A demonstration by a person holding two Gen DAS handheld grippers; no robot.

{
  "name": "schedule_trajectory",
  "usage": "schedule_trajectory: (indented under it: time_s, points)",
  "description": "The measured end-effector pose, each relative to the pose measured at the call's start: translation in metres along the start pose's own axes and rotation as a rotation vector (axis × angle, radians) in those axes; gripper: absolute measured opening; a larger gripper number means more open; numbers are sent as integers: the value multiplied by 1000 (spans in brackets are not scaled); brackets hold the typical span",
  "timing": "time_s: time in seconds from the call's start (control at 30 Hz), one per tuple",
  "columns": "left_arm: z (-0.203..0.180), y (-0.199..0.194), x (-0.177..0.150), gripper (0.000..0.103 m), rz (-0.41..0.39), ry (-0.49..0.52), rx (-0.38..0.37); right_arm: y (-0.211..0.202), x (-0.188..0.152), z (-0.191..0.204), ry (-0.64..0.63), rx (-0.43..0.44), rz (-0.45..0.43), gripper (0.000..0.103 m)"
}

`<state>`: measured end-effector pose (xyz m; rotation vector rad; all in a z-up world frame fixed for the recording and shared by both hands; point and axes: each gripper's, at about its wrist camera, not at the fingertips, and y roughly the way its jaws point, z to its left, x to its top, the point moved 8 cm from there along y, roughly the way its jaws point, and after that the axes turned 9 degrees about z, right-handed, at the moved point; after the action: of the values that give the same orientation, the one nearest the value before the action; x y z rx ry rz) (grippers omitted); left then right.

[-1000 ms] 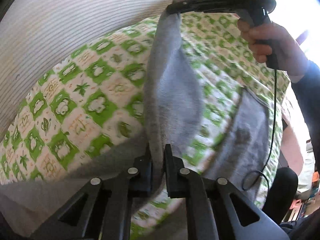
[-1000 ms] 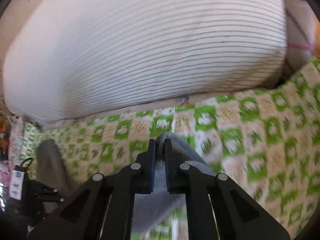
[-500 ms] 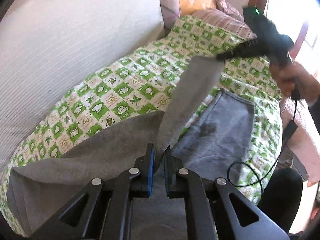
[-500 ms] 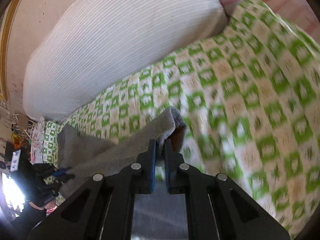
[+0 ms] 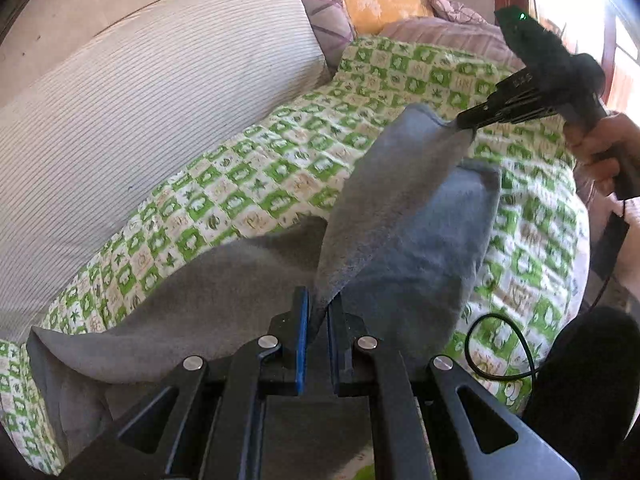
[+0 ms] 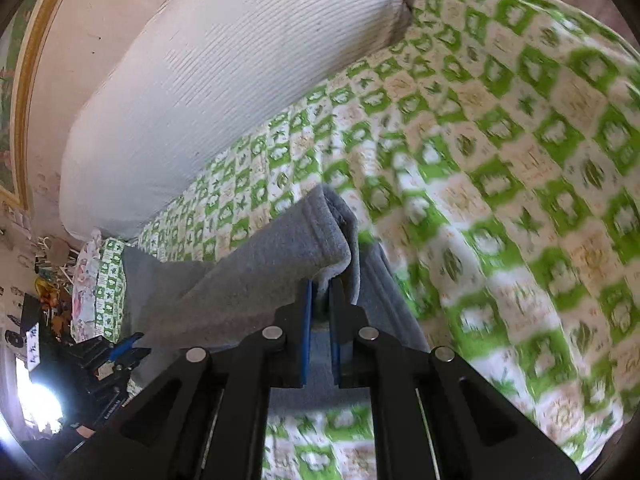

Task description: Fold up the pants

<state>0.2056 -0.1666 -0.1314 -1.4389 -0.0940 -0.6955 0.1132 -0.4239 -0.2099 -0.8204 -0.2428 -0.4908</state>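
Note:
Grey fleece pants (image 5: 224,304) lie on a green-and-white checked bedspread (image 5: 280,168). My left gripper (image 5: 318,312) is shut on the edge of one grey pant leg, which stretches taut up to my right gripper (image 5: 466,122), seen at upper right shut on the far end of the same leg. The other leg (image 5: 432,248) lies flat beneath. In the right wrist view my right gripper (image 6: 320,292) is shut on the folded hem of the pants (image 6: 288,248), held just above the lower leg (image 6: 384,300). The left gripper (image 6: 120,354) shows at lower left.
A large white striped cushion (image 5: 140,112) runs along the back of the bed (image 6: 224,72). Purple and orange pillows (image 5: 376,0) lie at the head. A black cable (image 5: 500,344) hangs by the bed's right edge. Clutter (image 6: 44,292) sits beyond the bed's left end.
The held pant leg has come down and swung right, over the other leg. The right gripper has moved lower and closer to the bedspread. Both stay shut on the fabric.

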Motion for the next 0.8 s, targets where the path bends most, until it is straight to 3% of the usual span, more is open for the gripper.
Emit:
schedule_trajectory:
  time_s: [0.1,0.23,0.4,0.6,0.63,0.67,0.7,0.77,0.8]
  points:
    - [-17,16,-11,7,26,30,18,14,-19,-21,36,-40,33,9]
    - [-29,30,-21,7,45,53,39,23,-33,-43,110,-18,35,9]
    - [-31,34,-24,7,54,31,21,15,-36,-39,93,-56,0,9]
    - [-31,51,-31,15,112,-6,-68,35,-47,-42,63,-215,90,15]
    - [-29,46,-32,19,101,-16,-87,32,-47,-40,61,-230,88,17]
    - [-26,41,-32,24,92,-25,-103,28,-47,-35,55,-246,82,29]
    - [-21,33,-33,36,77,-33,-109,24,-47,-31,46,-255,71,50]
    - [-9,17,-35,46,40,-40,-100,13,-44,-15,7,-288,29,72]
    - [0,12,-36,47,33,-51,-93,8,-43,-7,-15,-297,10,72]
